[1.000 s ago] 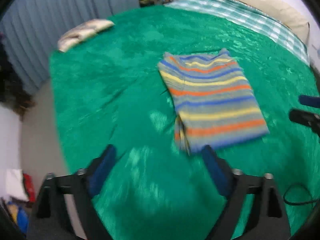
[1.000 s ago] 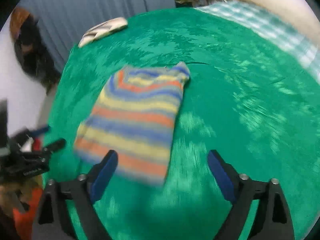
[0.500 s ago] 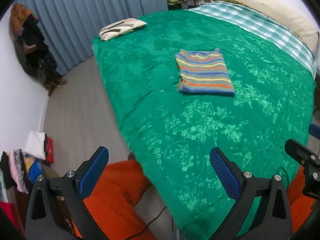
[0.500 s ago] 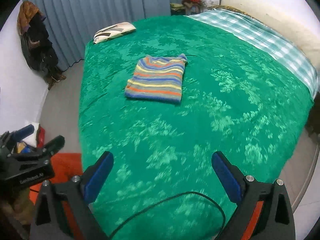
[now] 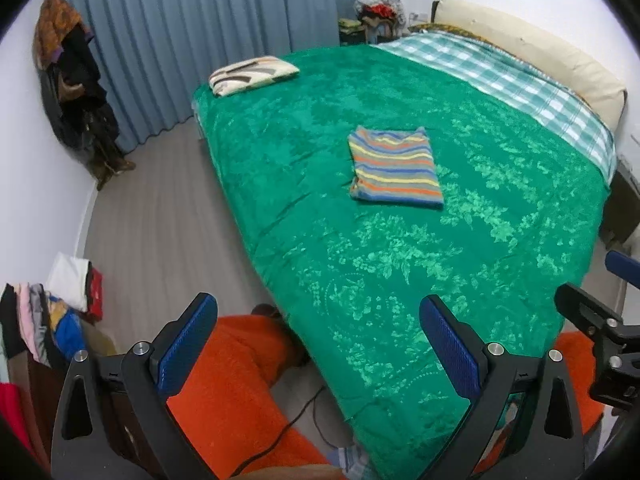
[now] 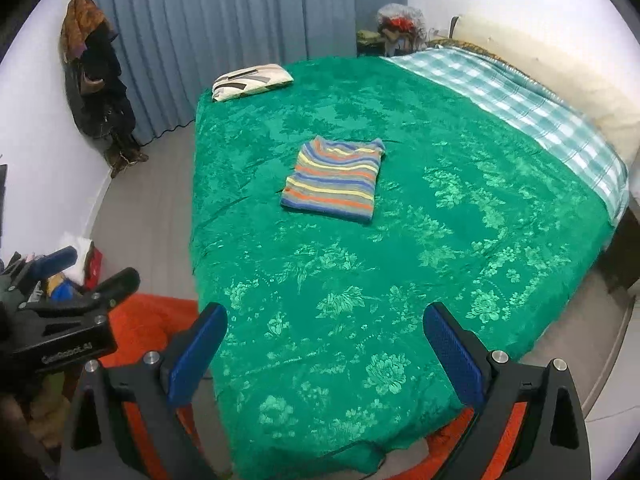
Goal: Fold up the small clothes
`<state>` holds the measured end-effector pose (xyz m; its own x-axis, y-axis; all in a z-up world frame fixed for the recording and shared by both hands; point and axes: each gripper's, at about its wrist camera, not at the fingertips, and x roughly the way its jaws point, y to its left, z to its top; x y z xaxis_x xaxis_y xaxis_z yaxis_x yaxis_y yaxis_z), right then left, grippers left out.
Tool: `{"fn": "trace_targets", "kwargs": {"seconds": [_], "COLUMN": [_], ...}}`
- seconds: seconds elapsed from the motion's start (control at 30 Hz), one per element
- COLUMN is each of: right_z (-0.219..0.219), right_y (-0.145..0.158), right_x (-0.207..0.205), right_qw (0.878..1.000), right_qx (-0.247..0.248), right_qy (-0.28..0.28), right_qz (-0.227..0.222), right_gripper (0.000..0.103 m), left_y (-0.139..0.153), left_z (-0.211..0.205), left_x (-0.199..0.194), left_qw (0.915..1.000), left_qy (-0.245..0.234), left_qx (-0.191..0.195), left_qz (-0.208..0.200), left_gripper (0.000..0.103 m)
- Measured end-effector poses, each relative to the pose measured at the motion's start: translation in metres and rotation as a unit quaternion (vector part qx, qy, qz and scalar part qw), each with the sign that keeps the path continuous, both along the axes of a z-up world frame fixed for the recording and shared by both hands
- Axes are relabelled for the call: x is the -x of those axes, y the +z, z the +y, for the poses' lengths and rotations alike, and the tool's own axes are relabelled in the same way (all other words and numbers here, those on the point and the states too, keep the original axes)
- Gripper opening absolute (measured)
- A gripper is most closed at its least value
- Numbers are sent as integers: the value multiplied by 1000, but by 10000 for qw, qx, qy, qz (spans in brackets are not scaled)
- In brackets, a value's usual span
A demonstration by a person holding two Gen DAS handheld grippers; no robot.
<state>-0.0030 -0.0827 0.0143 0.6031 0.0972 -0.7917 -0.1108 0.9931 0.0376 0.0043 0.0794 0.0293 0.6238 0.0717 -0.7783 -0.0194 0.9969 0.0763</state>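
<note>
A striped garment (image 5: 394, 168), folded into a neat rectangle, lies flat on the green bedspread (image 5: 400, 264) near the middle of the bed. It also shows in the right wrist view (image 6: 334, 178). My left gripper (image 5: 318, 322) is open and empty, held far back off the near corner of the bed. My right gripper (image 6: 326, 332) is open and empty, also far back above the bed's near edge. Each gripper shows at the edge of the other's view.
A patterned pillow (image 5: 252, 75) lies at the bed's far left corner. A checked sheet (image 5: 520, 80) and cream bolster (image 5: 532, 56) run along the right side. A clothes pile (image 5: 44, 312) is on the floor at left. Orange fabric (image 5: 240, 380) lies below the grippers.
Both grippers have pulled far back from the folded garment, from right over it to beyond the bed's near edge. The garment stays folded on the bed.
</note>
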Motion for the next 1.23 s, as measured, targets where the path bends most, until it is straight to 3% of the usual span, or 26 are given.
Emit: {"fn": "trace_targets", "kwargs": {"seconds": [0.6,1.23], "right_z": [6,3], "right_y": [20,27], "right_x": [29,43], "right_qw": [9981,9972], "right_qx": [402,388], "right_qy": [-303,-376], "right_qz": [-368,-516], "right_gripper": [98,98], "left_y": [19,30], "left_z": [-17,-25], "left_x": [22,33], "left_qw": [9994,9982], "left_qy": [-203,-251], "left_qx": [-53,-176], "left_qz": [-288,-513], "left_gripper": [101,100]}}
